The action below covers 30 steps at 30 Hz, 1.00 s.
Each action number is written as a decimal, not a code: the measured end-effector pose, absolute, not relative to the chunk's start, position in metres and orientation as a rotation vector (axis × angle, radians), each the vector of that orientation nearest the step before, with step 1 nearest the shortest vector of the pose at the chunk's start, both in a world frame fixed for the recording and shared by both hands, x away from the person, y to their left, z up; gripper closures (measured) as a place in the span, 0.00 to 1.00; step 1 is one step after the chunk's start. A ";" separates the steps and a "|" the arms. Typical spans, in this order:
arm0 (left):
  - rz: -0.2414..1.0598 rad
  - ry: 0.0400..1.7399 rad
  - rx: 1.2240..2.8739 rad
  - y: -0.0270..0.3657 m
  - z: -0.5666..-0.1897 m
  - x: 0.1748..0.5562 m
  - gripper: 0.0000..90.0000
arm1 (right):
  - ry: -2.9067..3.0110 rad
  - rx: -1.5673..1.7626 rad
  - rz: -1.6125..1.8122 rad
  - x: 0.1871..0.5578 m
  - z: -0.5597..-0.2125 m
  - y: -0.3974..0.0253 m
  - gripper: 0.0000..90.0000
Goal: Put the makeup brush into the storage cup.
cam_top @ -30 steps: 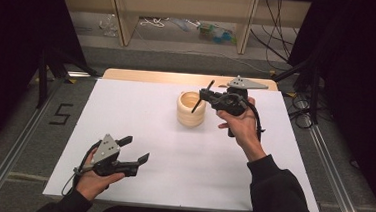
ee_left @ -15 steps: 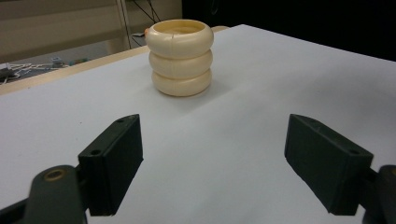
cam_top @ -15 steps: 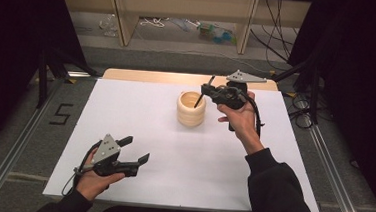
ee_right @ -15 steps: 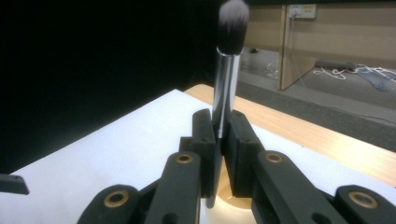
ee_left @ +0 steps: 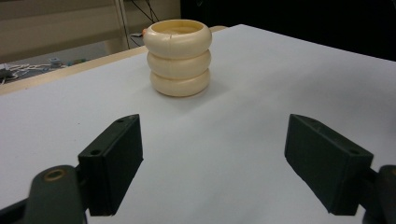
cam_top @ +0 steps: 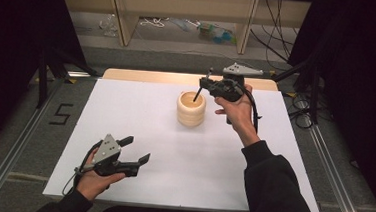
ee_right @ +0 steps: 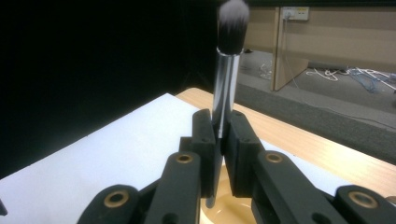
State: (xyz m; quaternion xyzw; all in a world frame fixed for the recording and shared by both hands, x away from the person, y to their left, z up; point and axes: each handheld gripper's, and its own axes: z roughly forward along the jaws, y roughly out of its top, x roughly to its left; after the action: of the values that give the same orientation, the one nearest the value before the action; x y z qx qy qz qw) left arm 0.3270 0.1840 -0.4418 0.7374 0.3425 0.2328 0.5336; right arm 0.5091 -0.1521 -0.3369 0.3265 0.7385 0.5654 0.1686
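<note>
Change: against the picture from a second ago, the right gripper with its brush sits slightly higher and farther from the person over the cup; brush tip now reads at the cup mouth. Left gripper and cup unmoved.
Brush: makeup brush, dark bristles, silver ferrule, thin dark handle. Long axis steep, slightly tilted; bristle end up, handle end down into the cup. In the high view the brush slants from upper right to lower left.
Right gripper: fingers closed tight on the brush shaft, one each side. Held by the right hand at upper centre of the high view, just right of the cup.
Cup: cream ribbed holder, three stacked rounded rings, upright, upper centre of the white surface. In the left gripper view the holder stands ahead, well apart from the fingers.
Left gripper: fingers spread wide, holding nothing, low over the surface at lower left of the high view, in the left hand.
</note>
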 end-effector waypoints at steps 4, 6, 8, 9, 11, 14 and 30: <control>0.557 0.815 1.758 0.184 -0.442 0.327 0.21 | 2.100 0.939 1.598 0.514 -0.338 -0.148 0.93; 0.555 0.817 1.755 0.184 -0.442 0.327 0.21 | 2.108 0.952 1.592 0.516 -0.338 -0.147 0.93; 0.556 0.817 1.756 0.184 -0.442 0.327 0.21 | 2.100 0.947 1.594 0.519 -0.338 -0.146 0.93; 0.557 0.817 1.757 0.184 -0.442 0.327 0.21 | 2.100 0.945 1.584 0.520 -0.338 -0.146 0.93; 0.558 0.816 1.760 0.184 -0.442 0.327 0.21 | 2.105 0.954 1.580 0.522 -0.337 -0.145 0.93; 0.553 0.819 1.758 0.183 -0.442 0.327 0.21 | 2.105 0.965 1.566 0.525 -0.339 -0.144 0.93; 0.571 0.809 1.760 0.184 -0.442 0.327 0.21 | 2.122 0.993 1.529 0.538 -0.352 -0.140 0.93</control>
State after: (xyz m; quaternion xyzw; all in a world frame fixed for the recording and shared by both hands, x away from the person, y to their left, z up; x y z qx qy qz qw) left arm 0.3266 0.1835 -0.4415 0.7380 0.3392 0.2393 0.5321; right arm 0.5376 -0.1402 -0.3523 0.3496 0.7473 0.5385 0.1714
